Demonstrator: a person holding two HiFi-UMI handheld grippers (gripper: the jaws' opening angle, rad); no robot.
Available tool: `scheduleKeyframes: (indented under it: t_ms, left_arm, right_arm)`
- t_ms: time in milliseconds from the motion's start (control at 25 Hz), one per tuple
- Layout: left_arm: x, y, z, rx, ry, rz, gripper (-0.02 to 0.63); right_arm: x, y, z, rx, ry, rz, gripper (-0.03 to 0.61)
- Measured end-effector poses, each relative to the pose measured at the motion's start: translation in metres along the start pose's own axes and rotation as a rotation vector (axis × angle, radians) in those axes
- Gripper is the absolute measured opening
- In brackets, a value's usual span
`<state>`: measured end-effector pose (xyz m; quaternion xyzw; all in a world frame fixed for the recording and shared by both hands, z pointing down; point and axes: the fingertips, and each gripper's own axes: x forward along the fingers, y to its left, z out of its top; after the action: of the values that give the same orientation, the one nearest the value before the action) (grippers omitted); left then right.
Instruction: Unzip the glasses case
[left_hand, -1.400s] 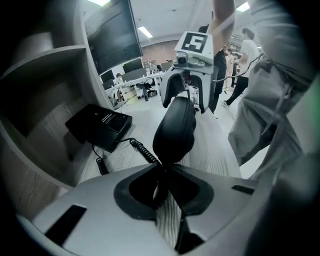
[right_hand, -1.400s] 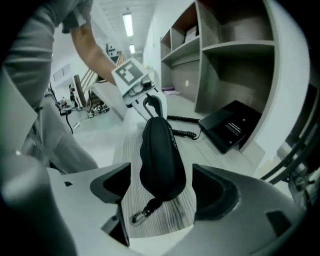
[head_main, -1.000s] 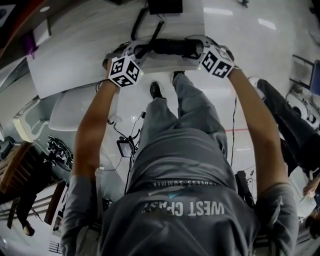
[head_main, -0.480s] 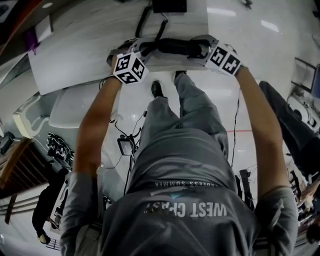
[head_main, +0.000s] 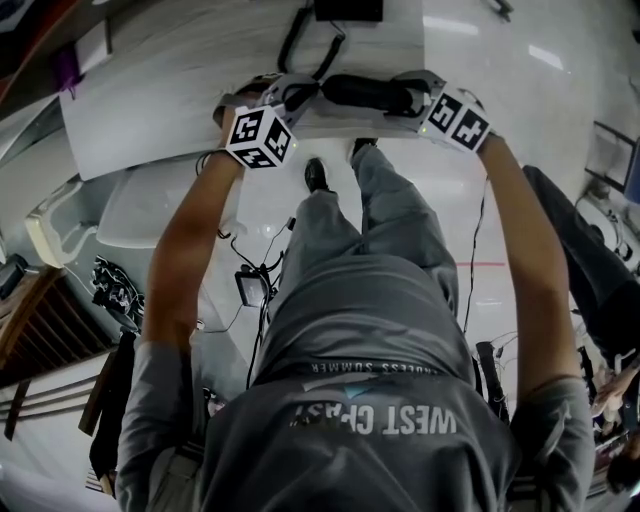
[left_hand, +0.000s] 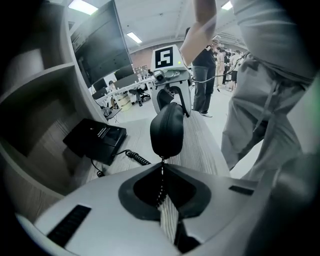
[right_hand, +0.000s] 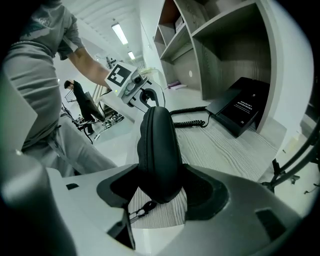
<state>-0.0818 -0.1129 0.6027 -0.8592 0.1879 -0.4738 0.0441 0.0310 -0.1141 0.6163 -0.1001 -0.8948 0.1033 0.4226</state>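
Counter (head_main: 150, 100): pale, wood-grained. Its near edge runs in front of the person, and both tongs work at that edge.

Left cube (head_main: 260, 138): the black-and-white marker block on the left tongs, just over the near edge.

Left tongs (left_hand: 161, 172): pressed together. They have just been closing, and the thin zip pull is pinched between them.

Zip pull (left_hand: 160, 182): a fine beaded chain. It runs straight from the case's left end down into the left tongs.

Box (left_hand: 95, 140): black and flat, back toward the counter's far edge, well apart from the case.

Cord (left_hand: 136, 158): black and coiled. It trails from the box across the counter toward the near edge.

Case (head_main: 365, 92): black and rounded. It lies along the counter's near edge between the two tongs, one end toward each. From here I cannot tell whether it rests on the counter or is held just off it.

Right tongs (right_hand: 157, 165): pinching the case's right end, with a pad against each side and the case filling the gap.

Loop (right_hand: 142, 210): a small dark loop on a bit of metal, hanging under the case's right end over the wood grain.

Right cube (head_main: 458, 120): the marker block on the right tongs, at the near edge by the case's right end.
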Motion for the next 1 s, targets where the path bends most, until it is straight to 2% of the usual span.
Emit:
scheduleKeyframes:
  t_ms: [320, 480, 600, 720, 800, 880, 1000]
  left_arm:
    - [-0.011, -0.003, 0.005, 0.048, -0.005, -0.003, 0.0]
    - [-0.015, -0.009, -0.001, 0.122, 0.048, 0.002, 0.0]
    - [-0.012, -0.013, -0.01, 0.096, 0.079, 0.016, 0.0]
    - [-0.008, -0.018, -0.014, 0.068, 0.095, 0.021, -0.002]
    - [-0.005, -0.022, -0.016, 0.062, 0.107, 0.021, -0.002]
    - [-0.003, -0.023, -0.019, 0.061, 0.119, 0.026, -0.002]
    - [-0.005, -0.024, -0.019, 0.095, 0.125, 0.038, -0.002]
  right_arm:
    - [0.002, 0.007, -0.003, 0.019, 0.014, 0.002, 0.279]
    - [0.004, 0.01, 0.0, -0.007, 0.032, -0.016, 0.279]
    - [0.009, 0.009, 0.004, -0.052, 0.023, -0.071, 0.284]
    - [0.018, 0.006, 0.008, -0.11, -0.002, -0.15, 0.334]
    - [0.021, 0.005, 0.01, -0.13, -0.011, -0.191, 0.305]
    - [0.022, 0.006, 0.012, -0.118, -0.009, -0.197, 0.291]
    - [0.023, 0.006, 0.011, -0.071, 0.035, -0.157, 0.28]
